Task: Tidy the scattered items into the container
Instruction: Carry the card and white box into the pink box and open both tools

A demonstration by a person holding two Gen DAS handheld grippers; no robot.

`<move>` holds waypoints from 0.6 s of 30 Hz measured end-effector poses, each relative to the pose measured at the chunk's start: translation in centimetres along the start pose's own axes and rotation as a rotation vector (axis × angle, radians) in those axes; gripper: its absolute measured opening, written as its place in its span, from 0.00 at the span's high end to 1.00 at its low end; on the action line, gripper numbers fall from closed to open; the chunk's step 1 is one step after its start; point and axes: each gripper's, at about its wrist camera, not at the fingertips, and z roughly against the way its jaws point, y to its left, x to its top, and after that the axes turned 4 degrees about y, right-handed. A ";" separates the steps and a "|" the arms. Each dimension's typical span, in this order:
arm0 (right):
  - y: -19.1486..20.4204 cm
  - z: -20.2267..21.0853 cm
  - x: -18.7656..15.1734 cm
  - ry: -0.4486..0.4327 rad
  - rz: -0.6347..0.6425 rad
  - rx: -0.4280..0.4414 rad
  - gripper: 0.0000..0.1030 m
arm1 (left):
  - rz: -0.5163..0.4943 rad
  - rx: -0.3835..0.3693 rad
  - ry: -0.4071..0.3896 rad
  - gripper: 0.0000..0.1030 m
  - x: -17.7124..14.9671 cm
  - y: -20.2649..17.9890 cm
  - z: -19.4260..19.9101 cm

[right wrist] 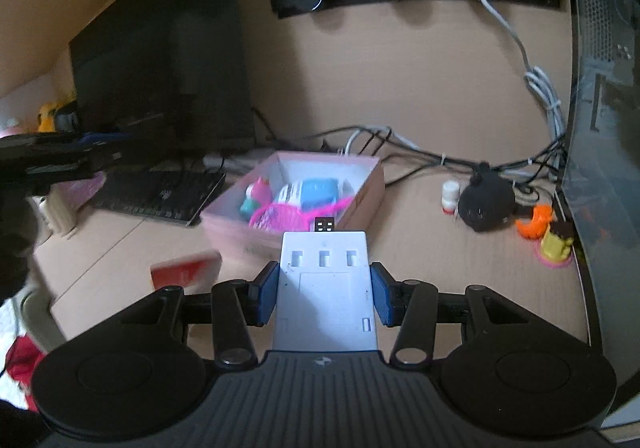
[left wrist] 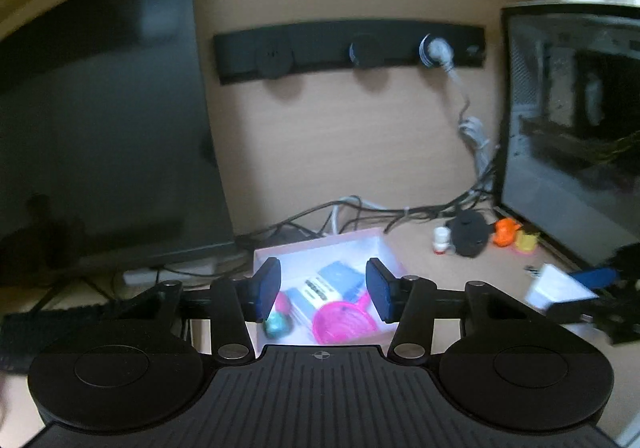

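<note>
Flat silver USB hub (right wrist: 326, 288) held above pale wooden desk (right wrist: 420, 248).
We saw R fingers (right wrist: 267, 292) clenched on it; L fingers (left wrist: 267, 288) released, empty, over pink cardboard box (left wrist: 320, 244).

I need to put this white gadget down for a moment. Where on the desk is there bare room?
Bare desk lies between the pink box and the small white bottle, and between the keyboard and the red block. Crowded: cables behind the box, and the black plush, orange toy and yellow toy by the computer case.
</note>
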 end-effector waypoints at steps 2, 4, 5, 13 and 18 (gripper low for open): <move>0.7 -0.7 0.2 0.010 -0.002 -0.021 0.54 | 0.042 -0.030 0.015 0.33 0.6 1.8 -1.5; 1.2 -1.6 -0.2 0.037 -0.008 -0.038 0.54 | 0.074 -0.064 0.031 0.10 0.4 3.2 -2.1; 1.4 -2.0 -0.5 0.054 -0.014 -0.044 0.54 | 0.087 -0.074 0.039 0.07 0.0 3.7 -2.2; 1.4 -6.9 -4.3 0.206 0.007 -0.082 0.54 | 0.273 -0.123 0.368 0.04 -7.7 2.2 -5.7; 0.8 -8.5 -5.5 0.246 0.041 -0.086 0.54 | 0.234 0.013 0.424 0.02 -10.0 -2.5 -7.5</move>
